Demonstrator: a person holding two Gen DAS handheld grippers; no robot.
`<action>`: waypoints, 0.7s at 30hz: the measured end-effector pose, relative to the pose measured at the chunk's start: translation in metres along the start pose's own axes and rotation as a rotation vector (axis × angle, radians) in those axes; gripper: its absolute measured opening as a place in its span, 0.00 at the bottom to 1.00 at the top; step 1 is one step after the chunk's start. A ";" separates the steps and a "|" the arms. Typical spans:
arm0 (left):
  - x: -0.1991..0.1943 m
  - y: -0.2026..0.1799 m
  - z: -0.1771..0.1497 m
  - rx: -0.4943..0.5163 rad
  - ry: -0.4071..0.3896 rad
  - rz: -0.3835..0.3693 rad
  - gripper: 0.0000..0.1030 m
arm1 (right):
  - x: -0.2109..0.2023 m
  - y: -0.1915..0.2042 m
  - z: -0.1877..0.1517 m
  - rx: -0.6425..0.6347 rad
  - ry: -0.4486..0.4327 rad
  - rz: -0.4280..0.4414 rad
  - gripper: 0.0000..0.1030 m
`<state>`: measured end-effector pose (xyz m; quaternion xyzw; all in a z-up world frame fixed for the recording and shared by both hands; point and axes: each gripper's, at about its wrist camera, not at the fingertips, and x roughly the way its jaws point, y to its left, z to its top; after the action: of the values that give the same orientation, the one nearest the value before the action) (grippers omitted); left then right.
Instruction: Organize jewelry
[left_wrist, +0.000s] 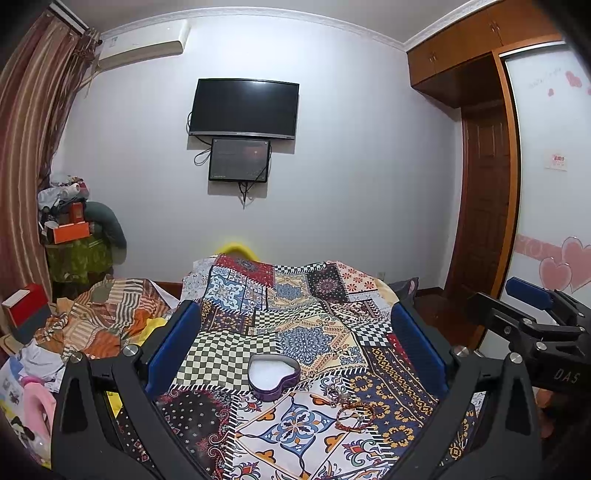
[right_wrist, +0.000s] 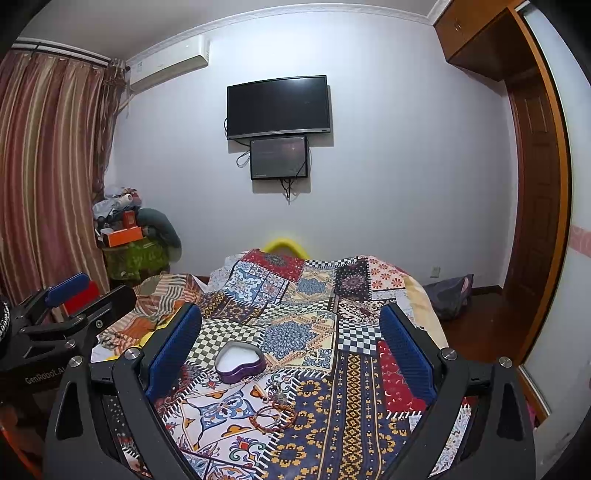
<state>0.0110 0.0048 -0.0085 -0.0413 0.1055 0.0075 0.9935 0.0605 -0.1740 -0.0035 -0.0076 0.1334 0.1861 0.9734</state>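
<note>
Bed covered with a patchwork quilt, seen from both wrist cameras. A purple heart-shaped box, lid off and white inside, rests on the quilt near the middle. Just near and right of the box lies a small pile of jewelry: a silvery piece closest to the box and a red cord bracelet touching its near side. The left gripper hovers above the quilt with its blue-padded fingers spread wide and released, holding nothing; box and jewelry appear between them. The right gripper hovers likewise, fingers released and empty, with the box toward the left finger and the bracelet at the near centre. Each gripper shows at the edge of the other's view. On the far wall hang a dark television and a smaller screen directly below it.
</note>
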 end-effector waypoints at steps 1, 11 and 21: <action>0.000 0.000 0.000 0.001 0.000 0.000 1.00 | 0.000 0.000 0.000 0.001 0.002 0.000 0.93; 0.013 0.001 -0.007 -0.003 0.033 -0.004 1.00 | 0.012 -0.004 -0.005 0.005 0.038 -0.007 0.93; 0.060 0.011 -0.038 -0.016 0.184 0.020 1.00 | 0.061 -0.013 -0.042 -0.026 0.194 -0.049 0.93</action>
<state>0.0617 0.0129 -0.0595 -0.0486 0.1966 0.0143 0.9792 0.1092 -0.1671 -0.0600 -0.0413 0.2244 0.1623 0.9600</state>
